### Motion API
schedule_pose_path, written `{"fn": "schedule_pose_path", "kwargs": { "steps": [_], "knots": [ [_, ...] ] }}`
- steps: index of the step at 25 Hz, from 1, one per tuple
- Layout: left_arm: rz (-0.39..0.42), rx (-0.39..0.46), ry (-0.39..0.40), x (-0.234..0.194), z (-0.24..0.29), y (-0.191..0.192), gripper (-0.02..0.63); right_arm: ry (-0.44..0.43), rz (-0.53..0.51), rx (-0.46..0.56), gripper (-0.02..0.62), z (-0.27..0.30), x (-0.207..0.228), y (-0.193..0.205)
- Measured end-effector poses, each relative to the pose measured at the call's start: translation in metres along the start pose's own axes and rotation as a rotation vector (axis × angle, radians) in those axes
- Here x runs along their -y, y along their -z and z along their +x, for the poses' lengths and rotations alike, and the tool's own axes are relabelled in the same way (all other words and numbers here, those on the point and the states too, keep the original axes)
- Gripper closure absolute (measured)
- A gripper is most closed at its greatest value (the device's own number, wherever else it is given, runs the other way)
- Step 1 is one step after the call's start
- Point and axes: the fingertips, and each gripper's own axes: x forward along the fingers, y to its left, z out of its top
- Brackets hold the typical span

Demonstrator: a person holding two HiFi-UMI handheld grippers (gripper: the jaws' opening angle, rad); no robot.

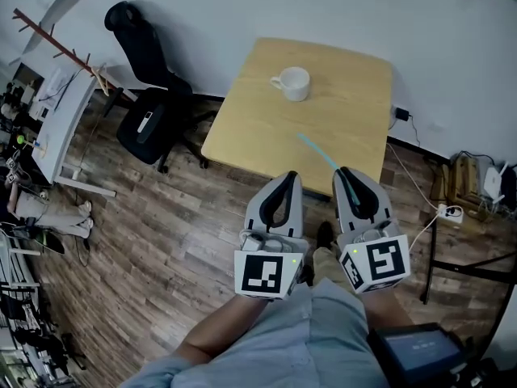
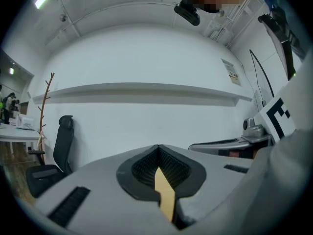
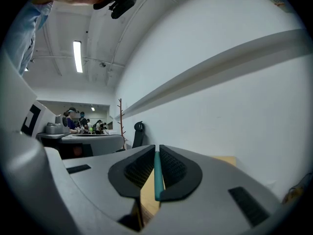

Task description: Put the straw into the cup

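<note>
I hold the straw (image 1: pixel 317 152) in my right gripper (image 1: pixel 344 172), whose jaws are pressed onto it. In the right gripper view the teal shaft (image 3: pixel 157 176) runs straight up the slit between the two black pads (image 3: pixel 174 168). From the head view, its long axis runs out of the jaws forward and to my left. The free end lies over the near part of the wooden table (image 1: pixel 355 111) and points roughly toward the cup (image 1: pixel 292 83).

The cup stands upright on the far half of the table, handle turned to my left, well apart from the straw's tip. What I can see of its inside is plain white.

My left gripper (image 1: pixel 288 176) is pressed together, tips meeting with nothing between them (image 2: pixel 158 149). Both grippers sit side by side close in front of my body, just short of the table's near edge. Their jaws aim forward and their marker cubes face me.
</note>
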Motion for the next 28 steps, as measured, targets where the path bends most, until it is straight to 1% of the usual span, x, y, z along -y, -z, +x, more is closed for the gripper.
{"fn": "schedule_pose_path", "kwargs": {
  "steps": [4, 8, 14, 18, 23, 28],
  "knots": [
    [0.020, -0.024, 0.005, -0.001, 0.038, 0.006, 0.609, -0.009, 0.023, -0.005, 0.571, 0.026, 0.028, 0.005],
    [0.048, -0.051, 0.002, -0.002, 0.070, 0.004, 0.609, -0.020, 0.026, 0.012, 0.571, 0.050, 0.055, -0.006],
    [0.065, 0.010, -0.009, 0.000, 0.116, -0.019, 0.609, -0.042, 0.021, 0.049, 0.571, 0.075, 0.086, -0.026],
    [0.079, 0.042, -0.023, 0.001, 0.134, -0.031, 0.609, -0.062, 0.012, 0.076, 0.571, 0.089, 0.098, -0.040],
    [0.086, 0.050, -0.041, -0.009, 0.146, -0.035, 0.609, -0.074, 0.005, 0.093, 0.571, 0.106, 0.106, -0.048],
    [0.069, 0.052, -0.050, -0.025, 0.155, -0.035, 0.609, -0.068, 0.000, 0.083, 0.571, 0.123, 0.107, -0.048]
  ]
}}
